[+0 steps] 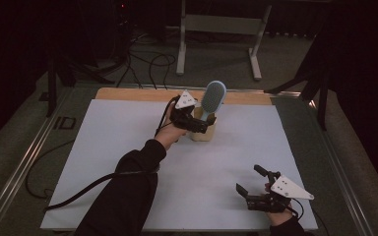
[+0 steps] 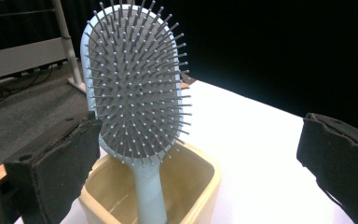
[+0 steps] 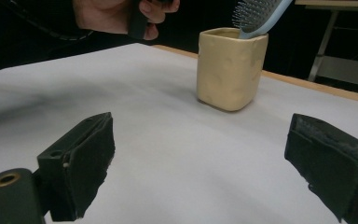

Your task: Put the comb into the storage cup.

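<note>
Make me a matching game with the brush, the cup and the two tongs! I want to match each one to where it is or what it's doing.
Things:
1. hairbrush
2. cup
3. left tongs
4. right tongs

Places or states:
A. open, low over the white sheet near the person's edge of the table
B. standing handle-down, bristle head sticking up
C. open, right up at the cup
D. sitting on the white sheet toward the far side, holding something

Pairs: 1-B, 2-D, 3-C, 4-A
</note>
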The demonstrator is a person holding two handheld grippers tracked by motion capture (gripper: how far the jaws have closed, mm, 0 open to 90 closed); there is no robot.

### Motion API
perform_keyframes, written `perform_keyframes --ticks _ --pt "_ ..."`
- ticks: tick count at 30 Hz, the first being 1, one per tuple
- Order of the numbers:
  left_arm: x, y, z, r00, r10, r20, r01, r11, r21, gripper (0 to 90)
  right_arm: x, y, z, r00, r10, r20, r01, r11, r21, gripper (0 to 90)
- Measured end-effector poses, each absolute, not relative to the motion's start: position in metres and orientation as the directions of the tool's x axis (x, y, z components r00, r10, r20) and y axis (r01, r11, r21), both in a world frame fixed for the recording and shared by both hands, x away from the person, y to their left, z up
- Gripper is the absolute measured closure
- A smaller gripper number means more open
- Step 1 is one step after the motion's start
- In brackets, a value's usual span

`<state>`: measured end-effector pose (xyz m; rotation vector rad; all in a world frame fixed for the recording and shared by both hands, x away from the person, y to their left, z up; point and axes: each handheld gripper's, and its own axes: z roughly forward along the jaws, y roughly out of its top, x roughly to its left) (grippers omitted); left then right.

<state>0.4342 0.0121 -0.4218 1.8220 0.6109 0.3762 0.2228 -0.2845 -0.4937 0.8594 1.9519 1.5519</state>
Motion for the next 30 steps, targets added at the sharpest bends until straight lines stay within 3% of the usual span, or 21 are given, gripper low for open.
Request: perform_keyframes --ticks 30 --pt "0.404 0.065 -0.412 0.858 0.514 -0.019 0.209 -0.314 0.926 0.0 0.223 -0.282 -0.494 -0.677 0.736 -0.002 0.168 0.157 0.973 8.2"
